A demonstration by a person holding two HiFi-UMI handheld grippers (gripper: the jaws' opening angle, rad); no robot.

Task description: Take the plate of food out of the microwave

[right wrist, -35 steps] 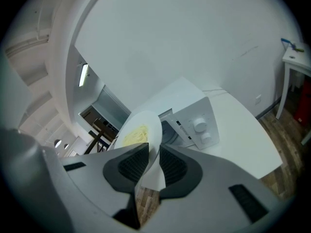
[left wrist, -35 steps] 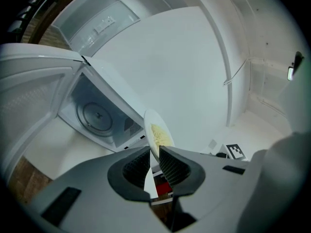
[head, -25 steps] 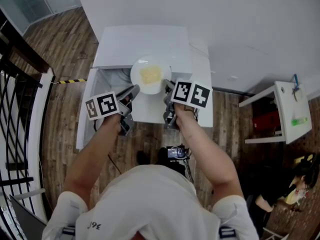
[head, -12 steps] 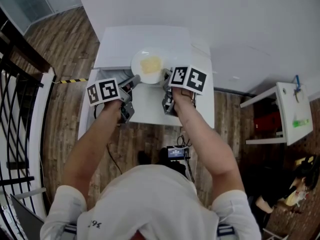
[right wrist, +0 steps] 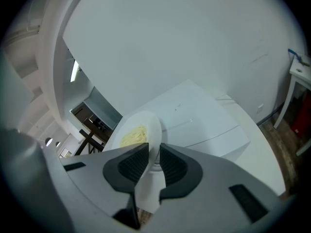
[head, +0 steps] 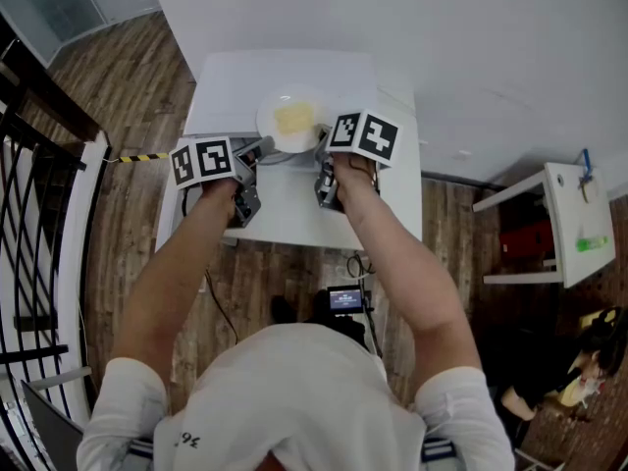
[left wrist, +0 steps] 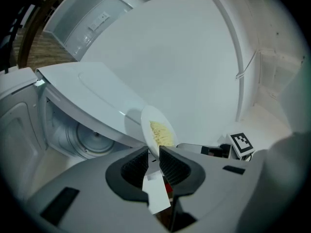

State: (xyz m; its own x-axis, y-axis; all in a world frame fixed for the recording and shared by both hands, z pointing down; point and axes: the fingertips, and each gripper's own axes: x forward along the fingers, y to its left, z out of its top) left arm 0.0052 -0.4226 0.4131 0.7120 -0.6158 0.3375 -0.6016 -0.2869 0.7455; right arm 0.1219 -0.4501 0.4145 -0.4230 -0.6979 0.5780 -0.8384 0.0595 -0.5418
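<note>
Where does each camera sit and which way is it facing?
Head view: on the person's head, looking steeply down at the plate and microwave; both forearms show.
Left gripper view: on the left gripper, facing the open microwave; its jaws clamp the plate's rim.
Right gripper view: on the right gripper, facing the wall; its jaws clamp the rim.
Shared: all show the plate.

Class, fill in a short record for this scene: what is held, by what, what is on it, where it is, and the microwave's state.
Held thing: plate
Held by: left gripper and right gripper, each shut on the rim, on opposite sides
On it: yellow food
Place: in the air, outside the cavity, over the microwave top as the head view shows it
Microwave: door open; turntable in view, no plate on it
</note>
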